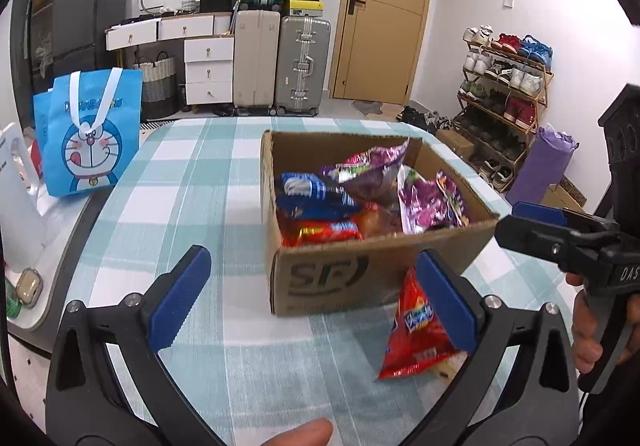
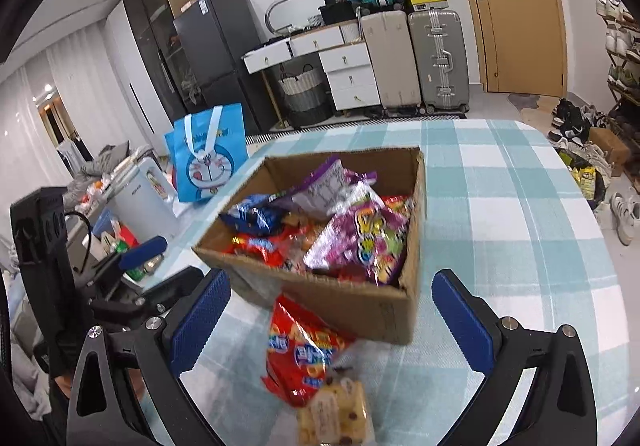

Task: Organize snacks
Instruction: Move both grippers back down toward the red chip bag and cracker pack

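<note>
Several snack packets fill the cardboard box on my checked counter. Just in front of it lie a red snack bag and a small yellow packet. Smallest, my left tool and right tool both gape wide, holding nothing.

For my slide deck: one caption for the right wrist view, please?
Open right tongs hover over a red snack bag leaning on a snack-filled cardboard box.
</note>
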